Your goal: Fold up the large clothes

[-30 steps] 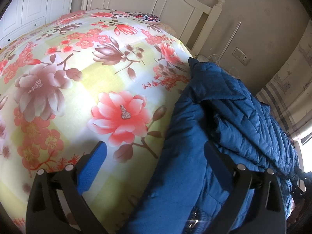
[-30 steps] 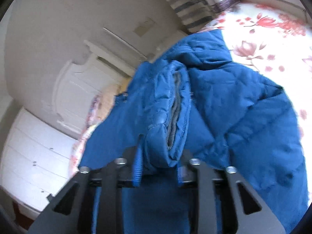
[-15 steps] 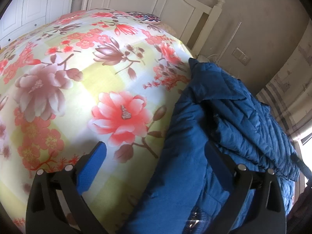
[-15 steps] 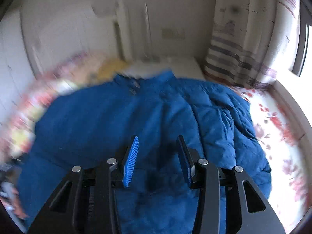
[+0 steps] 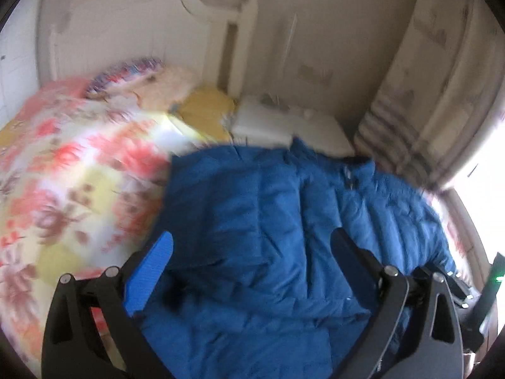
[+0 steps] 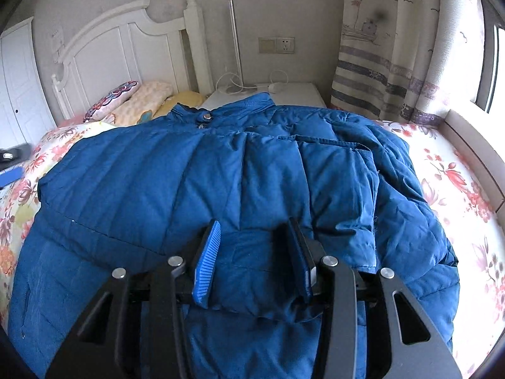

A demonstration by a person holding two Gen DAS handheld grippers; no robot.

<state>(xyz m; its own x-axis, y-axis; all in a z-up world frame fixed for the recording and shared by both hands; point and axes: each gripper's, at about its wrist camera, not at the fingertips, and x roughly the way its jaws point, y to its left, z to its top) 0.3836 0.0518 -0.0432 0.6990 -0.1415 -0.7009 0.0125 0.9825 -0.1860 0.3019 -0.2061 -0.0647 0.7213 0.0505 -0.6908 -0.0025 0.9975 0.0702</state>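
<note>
A large blue padded jacket (image 6: 176,177) lies spread on the floral bed, collar toward the headboard, one sleeve folded across its front. It also shows in the blurred left wrist view (image 5: 262,227). My right gripper (image 6: 255,252) is open just above the folded sleeve near the jacket's middle, with nothing held. My left gripper (image 5: 252,259) is wide open above the jacket's left part, empty. Its blue pad (image 6: 9,175) shows at the left edge of the right wrist view.
The floral bedspread (image 6: 448,170) surrounds the jacket. Pillows (image 6: 139,101) lie at the white headboard (image 6: 126,53). A white nightstand (image 6: 293,93) with a lamp and cables stands behind the collar. Curtains (image 6: 391,63) and a window sill are at the right.
My right gripper let go of the jacket fold, opened and swung level over the jacket. My left gripper, still open, has swung right from the bedspread to over the jacket.
</note>
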